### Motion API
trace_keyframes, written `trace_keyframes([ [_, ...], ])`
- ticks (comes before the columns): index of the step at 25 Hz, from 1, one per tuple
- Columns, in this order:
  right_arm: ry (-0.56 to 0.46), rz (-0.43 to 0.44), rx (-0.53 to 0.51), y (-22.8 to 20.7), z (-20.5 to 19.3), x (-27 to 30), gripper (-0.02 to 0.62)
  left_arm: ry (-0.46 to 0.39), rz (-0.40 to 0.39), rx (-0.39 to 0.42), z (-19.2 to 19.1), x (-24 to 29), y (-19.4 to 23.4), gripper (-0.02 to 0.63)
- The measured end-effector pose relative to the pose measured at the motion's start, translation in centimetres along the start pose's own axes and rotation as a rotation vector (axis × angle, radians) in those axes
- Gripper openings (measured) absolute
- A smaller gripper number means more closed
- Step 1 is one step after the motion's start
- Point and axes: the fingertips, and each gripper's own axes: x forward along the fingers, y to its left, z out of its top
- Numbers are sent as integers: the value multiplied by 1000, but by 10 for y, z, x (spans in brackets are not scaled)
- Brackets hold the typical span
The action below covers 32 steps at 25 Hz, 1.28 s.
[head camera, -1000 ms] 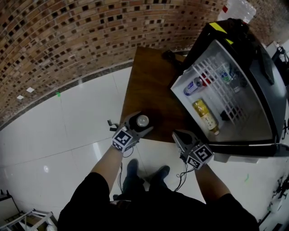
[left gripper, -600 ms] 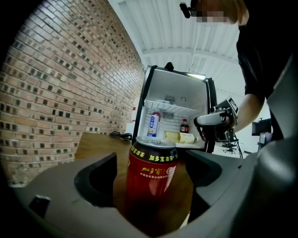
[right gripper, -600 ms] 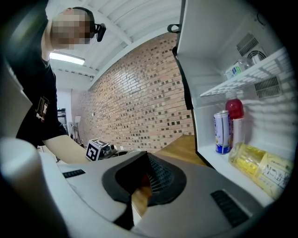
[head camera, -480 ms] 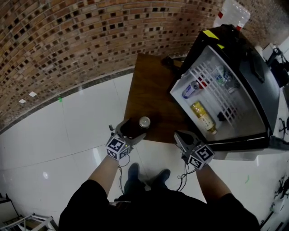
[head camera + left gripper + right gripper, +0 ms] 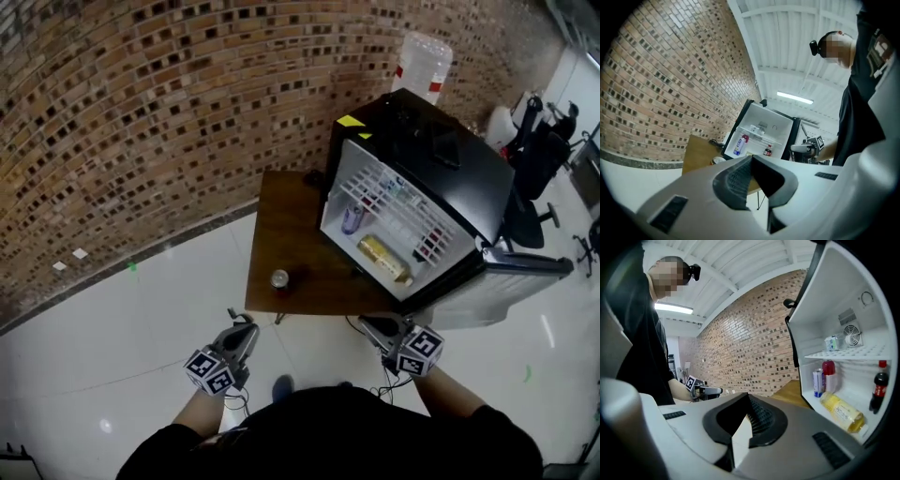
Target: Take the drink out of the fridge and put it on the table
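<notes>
A silver-topped drink can (image 5: 279,278) stands upright near the front edge of the brown table (image 5: 302,234), free of both grippers; the left gripper view shows it too (image 5: 717,160). My left gripper (image 5: 246,330) hangs below the table's front edge, away from the can, shut and empty (image 5: 752,157). To the right, by the fridge's lower corner, my right gripper (image 5: 368,324) is shut with nothing in it (image 5: 749,397). The black fridge (image 5: 422,150) is open on the table's right.
Inside the fridge are a blue-red can (image 5: 352,217), a yellow bottle (image 5: 382,258) and a dark cola bottle (image 5: 878,386). Its door (image 5: 511,277) swings out at right. A brick wall (image 5: 169,122) runs behind; a water jug (image 5: 422,64) and office chair (image 5: 539,150) stand beyond.
The left gripper let go of the can, drew back off the table and shut. The can stays on the table. The view has pulled back from the table and fridge.
</notes>
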Motion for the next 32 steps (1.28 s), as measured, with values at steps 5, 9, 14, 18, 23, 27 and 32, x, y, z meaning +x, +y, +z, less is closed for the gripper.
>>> trace_keyframes([
  [5,-47,-23,9,10,19,-64,8,6,-56,81,30,12,-66,5],
  [9,-70,-54,-6,14,28,-109,6,-1,-88,54,39,27,-103,5],
  [14,-47,-91,-4,22,12,-154,6,12,-117,18,34,37,-134,5],
  [18,-52,-134,-1,14,5,-174,6,33,-138,29,32,47,-148,5],
  [23,-49,-147,-3,14,8,-181,5,38,-150,55,32,46,-159,5],
  [27,-53,-145,-14,15,14,-178,5,53,-154,76,31,40,-162,5],
  [32,-44,-140,-24,13,18,-169,5,59,-151,86,34,37,-156,5],
])
